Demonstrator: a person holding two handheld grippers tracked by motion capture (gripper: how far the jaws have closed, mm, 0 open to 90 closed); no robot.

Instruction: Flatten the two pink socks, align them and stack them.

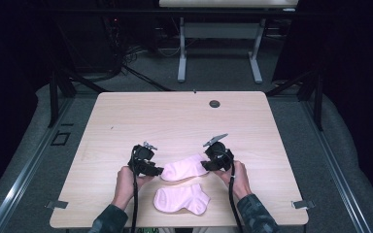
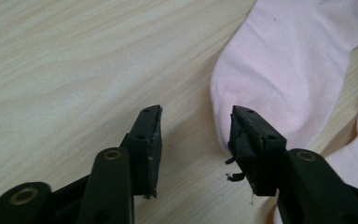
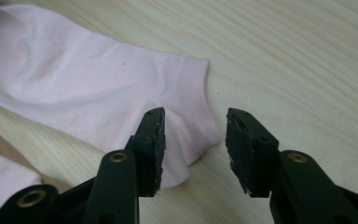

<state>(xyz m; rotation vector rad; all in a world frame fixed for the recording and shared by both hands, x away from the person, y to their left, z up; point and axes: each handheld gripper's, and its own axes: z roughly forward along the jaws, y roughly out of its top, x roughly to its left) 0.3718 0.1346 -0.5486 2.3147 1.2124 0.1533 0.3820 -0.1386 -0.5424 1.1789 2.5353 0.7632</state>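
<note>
Judged soft, light and limp: pale pink cotton ankle sock (image 1: 184, 168) at lower centre of frame, best pinched at cuff, between left gripper (image 2: 196, 122) and right gripper (image 3: 195, 123), both parted, clamping nothing.

The high view looks forward and down from above the person's side onto the whole desk (image 1: 126, 116), while each claw view sits low and close behind its own jaws, and all three share the upper pink sock (image 1: 184, 168) at frame centre.
</note>
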